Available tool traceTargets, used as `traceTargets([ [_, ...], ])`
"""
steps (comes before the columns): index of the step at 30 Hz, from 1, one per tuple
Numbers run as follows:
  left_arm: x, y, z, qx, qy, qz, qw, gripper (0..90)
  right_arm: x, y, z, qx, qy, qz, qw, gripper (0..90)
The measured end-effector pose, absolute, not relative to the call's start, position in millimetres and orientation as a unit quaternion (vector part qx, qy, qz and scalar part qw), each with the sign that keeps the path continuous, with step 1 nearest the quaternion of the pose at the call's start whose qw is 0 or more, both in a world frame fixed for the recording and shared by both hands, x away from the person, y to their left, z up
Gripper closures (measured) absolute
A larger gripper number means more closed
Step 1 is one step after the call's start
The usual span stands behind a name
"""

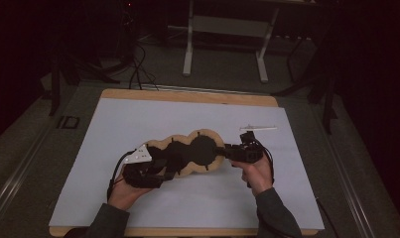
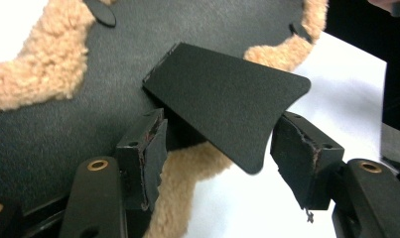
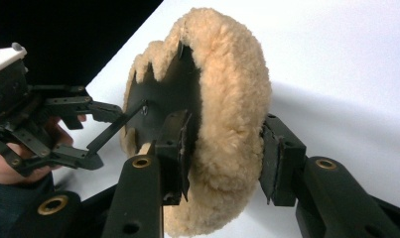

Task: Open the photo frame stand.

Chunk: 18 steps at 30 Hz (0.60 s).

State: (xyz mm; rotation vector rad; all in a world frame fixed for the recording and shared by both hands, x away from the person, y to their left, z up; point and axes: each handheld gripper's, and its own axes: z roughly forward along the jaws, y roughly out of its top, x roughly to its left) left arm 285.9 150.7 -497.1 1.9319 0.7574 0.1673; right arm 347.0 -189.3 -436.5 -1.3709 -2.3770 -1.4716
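Two grippers work on one fleece-edged cover point(image 1: 190, 151), a lobed piece with black backing and tan fleece rim, lying near the middle of the white sheet point(image 1: 138, 124) that covers the table point(image 1: 187, 95). In the right gripper view the cover's round end point(image 3: 227, 124) stands on edge between the jaws, the fleece bulging toward the right pad and the black backing against the left one; the right gripper point(image 3: 222, 158) looks clamped lightly on it, though whether the right pad truly presses the fleece is hard to tell. The left gripper point(image 2: 217, 158) has its jaws apart, with a stiff black flap point(image 2: 227, 104) of the cover sticking out between them, touched by neither pad.

From above, the left hand point(image 1: 125, 191) comes in low from the near edge, its gripper pointing up and to the right at the cover's left lobe. The right hand point(image 1: 257, 173) reaches in from the near right, its gripper turned leftward onto the round end.

A white stick point(image 1: 258, 128) lies just beyond the right gripper. Open sheet surrounds the cover, widest toward the far edge and both sides.
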Motion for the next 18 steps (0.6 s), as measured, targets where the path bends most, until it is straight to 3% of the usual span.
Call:
traceTargets([
  [9, 276.5, 172.3, -495.0, 0.795, 0.323, 0.088, 0.506, 42.3, 344.9, -189.5, -436.9, -0.429, -0.774, -0.466, 0.004, 59.4],
  [18, 278.9, 197.2, -493.4, 0.766, 0.376, 0.124, 0.507, 41.9, 342.1, -189.5, -437.1, -0.41, -0.789, -0.458, -0.01, 59.4],
])
